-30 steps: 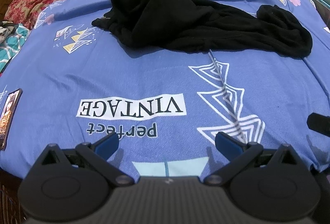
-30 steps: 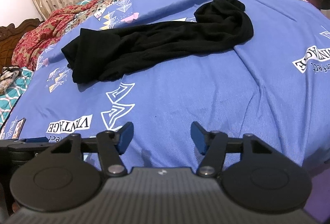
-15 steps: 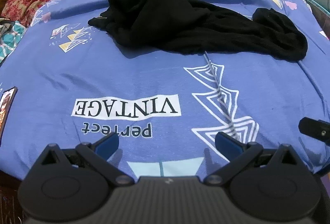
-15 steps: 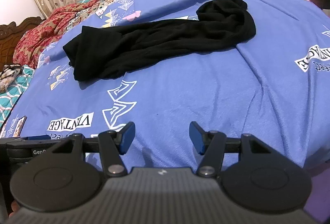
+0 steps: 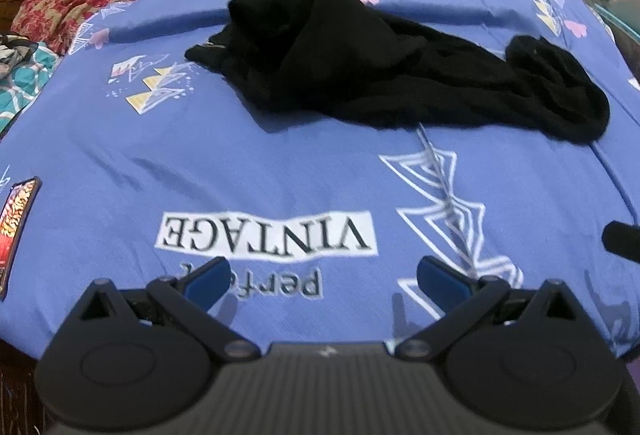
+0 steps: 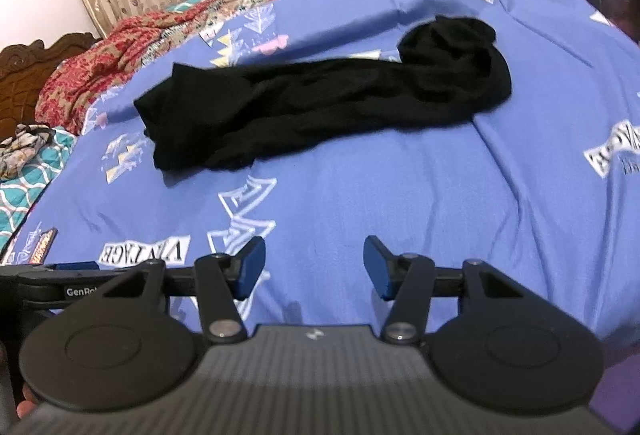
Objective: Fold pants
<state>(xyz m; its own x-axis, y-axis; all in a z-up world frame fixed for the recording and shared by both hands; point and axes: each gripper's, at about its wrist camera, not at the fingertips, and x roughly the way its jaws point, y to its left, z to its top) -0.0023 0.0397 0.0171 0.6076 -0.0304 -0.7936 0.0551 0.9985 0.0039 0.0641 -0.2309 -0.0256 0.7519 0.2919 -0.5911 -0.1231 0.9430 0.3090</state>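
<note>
Narrowing a little since a second ago, my right tongs (image 6: 314, 267) pinch nothing; my left tongs (image 5: 320, 279) stay spread wide and empty. Black pants (image 5: 400, 83) lie crumpled as before, well ahead of both on the blue bedsheet (image 5: 240, 171).

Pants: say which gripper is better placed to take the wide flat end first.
Left, probably. The pants lie untouched on the bedsheet; their wide end sits ahead of the left gripper, but far left of the right gripper, whose empty jaws are closing slightly.
</note>
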